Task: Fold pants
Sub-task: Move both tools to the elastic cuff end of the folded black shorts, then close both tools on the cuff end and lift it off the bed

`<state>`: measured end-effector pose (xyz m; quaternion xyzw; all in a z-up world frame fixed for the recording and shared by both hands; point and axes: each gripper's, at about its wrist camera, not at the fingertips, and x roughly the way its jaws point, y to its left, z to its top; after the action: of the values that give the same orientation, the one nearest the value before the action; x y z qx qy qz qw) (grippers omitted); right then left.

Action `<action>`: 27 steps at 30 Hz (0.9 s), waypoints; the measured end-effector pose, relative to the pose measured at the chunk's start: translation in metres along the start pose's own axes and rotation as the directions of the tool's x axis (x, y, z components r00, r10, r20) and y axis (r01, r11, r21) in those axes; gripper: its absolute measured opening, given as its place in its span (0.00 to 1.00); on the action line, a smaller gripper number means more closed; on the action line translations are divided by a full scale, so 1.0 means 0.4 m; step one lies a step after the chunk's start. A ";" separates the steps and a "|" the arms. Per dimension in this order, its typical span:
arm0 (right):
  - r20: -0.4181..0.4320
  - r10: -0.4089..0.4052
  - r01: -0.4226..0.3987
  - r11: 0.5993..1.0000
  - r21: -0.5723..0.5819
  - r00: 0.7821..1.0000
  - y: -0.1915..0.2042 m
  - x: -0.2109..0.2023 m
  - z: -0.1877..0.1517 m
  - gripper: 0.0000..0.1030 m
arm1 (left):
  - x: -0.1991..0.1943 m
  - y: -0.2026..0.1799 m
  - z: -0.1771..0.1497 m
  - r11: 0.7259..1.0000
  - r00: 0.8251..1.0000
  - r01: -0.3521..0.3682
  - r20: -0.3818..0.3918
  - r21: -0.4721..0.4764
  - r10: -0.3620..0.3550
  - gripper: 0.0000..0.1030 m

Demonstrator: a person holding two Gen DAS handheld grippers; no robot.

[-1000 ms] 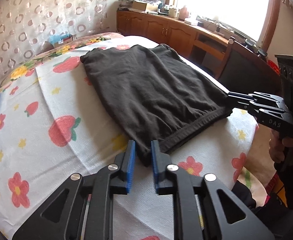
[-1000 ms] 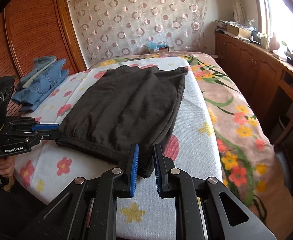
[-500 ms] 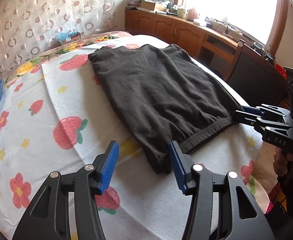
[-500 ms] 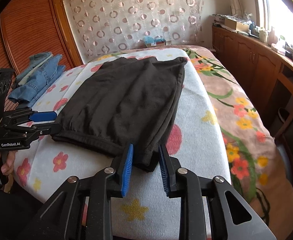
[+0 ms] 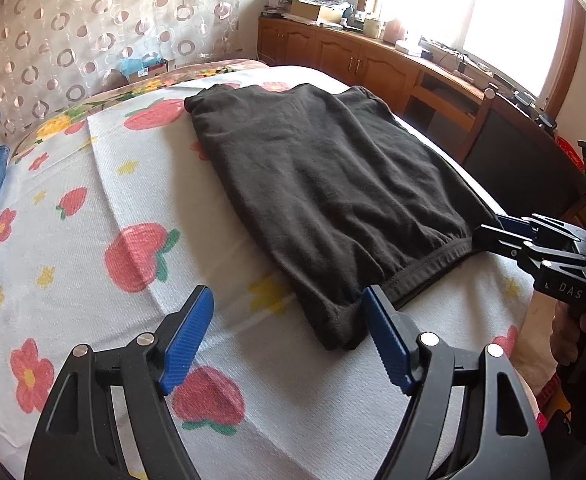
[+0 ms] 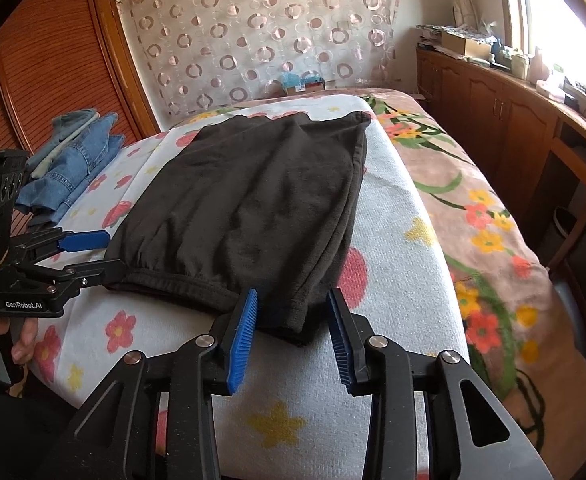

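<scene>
Both grippers, left gripper (image 5: 289,332) and right gripper (image 6: 293,332), have released the pants (image 5: 333,184)

White bedspread (image 5: 93,208) printed with red strawberries and flowers, over a pink floral blanket (image 6: 473,184) toward 3 o'clock in the right wrist view. Folded blue jeans (image 6: 73,160) at 10 o'clock there, beside a brown slatted wardrobe (image 6: 53,80). Circle-patterned curtain (image 5: 93,20) at 12 o'clock, wooden cabinets (image 5: 353,60) under the window (image 5: 473,12) at 2 o'clock.

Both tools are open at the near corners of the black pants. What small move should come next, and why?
Probably draw both tools back. The left tool and right tool stand open, gripping nothing, and the pants lie flat on the bed, so this fold looks done.
</scene>
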<state>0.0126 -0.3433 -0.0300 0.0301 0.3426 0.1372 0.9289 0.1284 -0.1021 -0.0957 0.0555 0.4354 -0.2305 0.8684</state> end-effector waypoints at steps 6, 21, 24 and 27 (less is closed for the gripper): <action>0.007 0.008 -0.008 1.000 -0.010 1.000 -0.006 -0.004 -0.004 0.33 | -0.001 -0.002 -0.003 1.000 1.000 -0.001 0.012 0.005 0.001 0.75; 0.021 0.064 -0.064 0.998 -0.013 0.998 -0.006 0.000 -0.007 0.10 | 0.000 -0.010 -0.002 0.998 0.998 0.054 0.022 0.017 -0.054 0.54; 0.025 0.066 -0.066 0.998 -0.010 0.997 -0.005 0.000 -0.008 0.09 | 0.000 -0.018 -0.002 0.996 0.996 0.082 0.021 0.019 -0.082 0.42; 0.036 0.073 -0.073 0.997 -0.005 0.997 -0.003 -0.002 -0.006 0.09 | -0.003 -0.024 -0.002 0.993 0.993 0.120 0.018 0.018 -0.120 0.25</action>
<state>0.0107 -0.3448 -0.0316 0.0432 0.3240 0.1711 0.9294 0.1229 -0.1098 -0.0942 0.0347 0.4278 -0.2866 0.8566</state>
